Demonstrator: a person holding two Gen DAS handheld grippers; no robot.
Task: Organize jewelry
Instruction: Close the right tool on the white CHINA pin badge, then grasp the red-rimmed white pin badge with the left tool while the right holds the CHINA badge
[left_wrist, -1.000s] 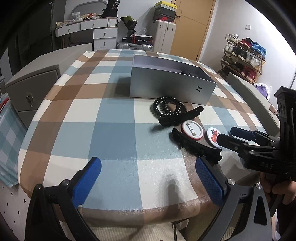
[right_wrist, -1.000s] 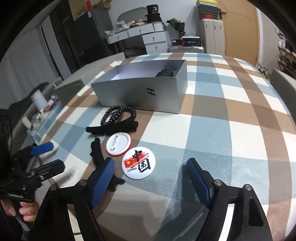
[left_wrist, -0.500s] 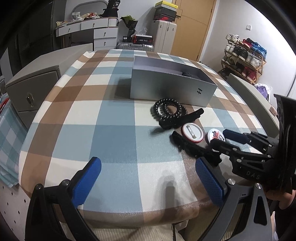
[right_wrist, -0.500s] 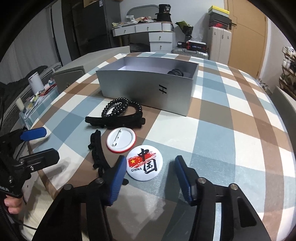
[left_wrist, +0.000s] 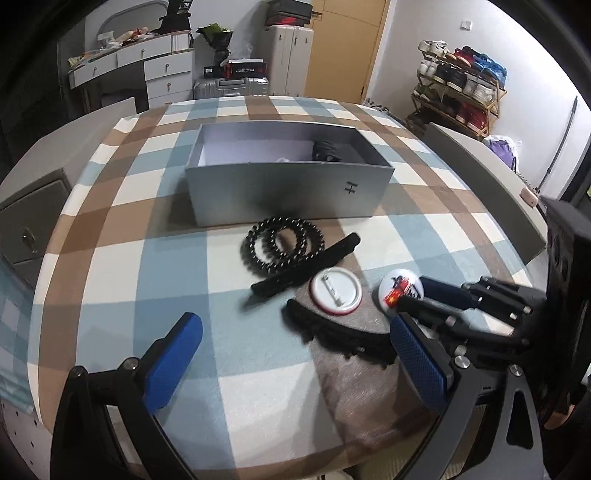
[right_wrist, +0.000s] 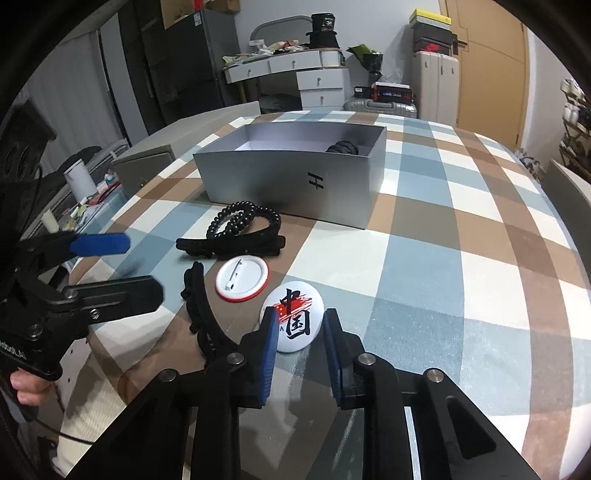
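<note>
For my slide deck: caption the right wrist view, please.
Right hand-held gripper closing around a printed badge on the checked tablecloth, grey box behind.

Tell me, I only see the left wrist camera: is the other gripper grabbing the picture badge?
Observer: The right gripper has the printed badge between its pads and its jaws are closing; I cannot tell if they press yet.
Operator: What's the picture?
Observer: Big black Chinese characters over a red flag.
Operator: Who holds my gripper?
Observer: A person's hand wraps the handle of the left gripper.
</note>
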